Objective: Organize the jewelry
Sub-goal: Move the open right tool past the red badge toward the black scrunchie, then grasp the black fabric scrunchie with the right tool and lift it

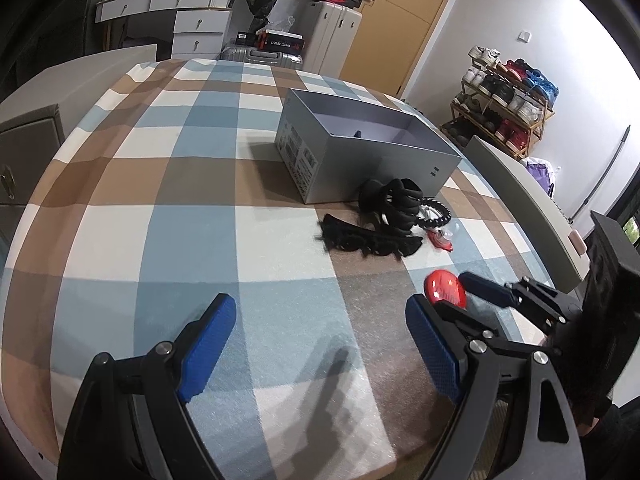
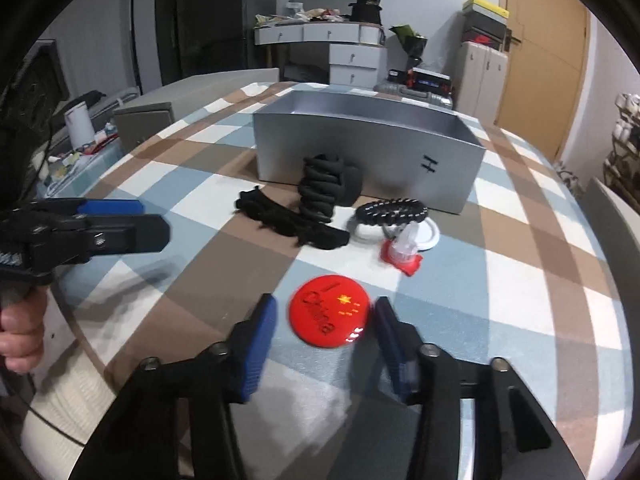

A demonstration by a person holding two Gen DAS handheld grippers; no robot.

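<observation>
Right tongs (image 2: 324, 344): spread wide, blue pads either side of the red badge (image 2: 330, 316), not pinching it yet.
Left tongs (image 1: 320, 344): spread, empty, over bare checked cloth (image 1: 160, 200).
Badge: flat round red disc, yellow stars and dark lettering, glossy, lying on the cloth near the front edge.
Risk: thin flat disc, so pads likely to skid over its rim and flick it away; cloth could bunch under a low pinch.
Other pieces: black hair ties (image 2: 320, 188), black lace strip (image 2: 292, 220), beaded bracelet (image 2: 392, 210), small red clip (image 2: 402, 256), clustered just before the box.
Box (image 2: 400, 148): grey, open-topped, beyond the cluster.
</observation>
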